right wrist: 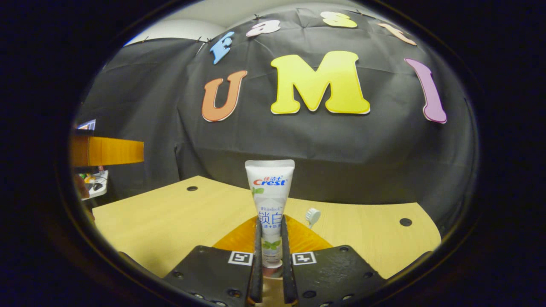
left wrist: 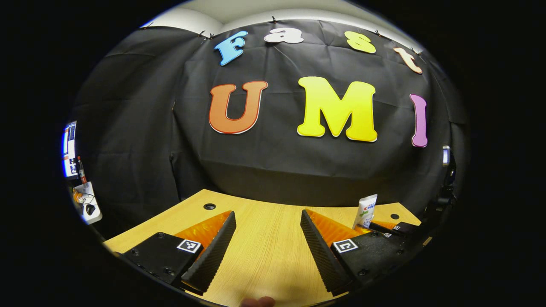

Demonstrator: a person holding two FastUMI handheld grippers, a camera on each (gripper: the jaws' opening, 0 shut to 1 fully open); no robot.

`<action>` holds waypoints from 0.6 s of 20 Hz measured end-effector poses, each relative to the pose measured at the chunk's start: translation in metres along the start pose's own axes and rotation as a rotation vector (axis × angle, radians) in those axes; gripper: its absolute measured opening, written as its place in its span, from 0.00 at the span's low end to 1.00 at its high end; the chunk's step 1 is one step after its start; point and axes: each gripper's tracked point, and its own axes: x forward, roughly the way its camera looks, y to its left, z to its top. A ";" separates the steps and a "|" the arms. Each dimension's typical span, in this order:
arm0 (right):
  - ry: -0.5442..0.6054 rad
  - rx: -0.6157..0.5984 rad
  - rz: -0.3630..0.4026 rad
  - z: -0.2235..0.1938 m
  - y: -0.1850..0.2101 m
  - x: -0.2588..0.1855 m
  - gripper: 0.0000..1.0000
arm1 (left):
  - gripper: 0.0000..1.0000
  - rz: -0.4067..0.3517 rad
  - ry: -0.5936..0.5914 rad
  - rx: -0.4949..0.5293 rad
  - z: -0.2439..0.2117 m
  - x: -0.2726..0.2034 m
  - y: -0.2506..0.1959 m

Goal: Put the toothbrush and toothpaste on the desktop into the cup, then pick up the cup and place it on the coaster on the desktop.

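Your right gripper (right wrist: 271,256) clamps the toothpaste (right wrist: 269,200) upright, long axis vertical, above the surface (right wrist: 170,213). The toothbrush (right wrist: 312,216) head peeks just behind it. Your left gripper (left wrist: 268,245) hovers spread, holding nothing.

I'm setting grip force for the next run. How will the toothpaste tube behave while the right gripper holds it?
The toothpaste tube, upright in the right gripper, looks soft, so the jaws may dent it. Its glossy skin could slip. It probably weighs little, and the flat crimped top shouldn't roll.
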 end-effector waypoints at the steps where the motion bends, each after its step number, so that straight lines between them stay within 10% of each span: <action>1: 0.005 0.001 0.002 -0.003 0.000 -0.003 0.20 | 0.96 0.000 0.004 0.000 -0.002 0.000 0.001; 12: -0.030 0.008 -0.019 0.019 -0.009 -0.041 0.64 | 0.96 -0.022 0.009 -0.033 0.000 -0.002 -0.012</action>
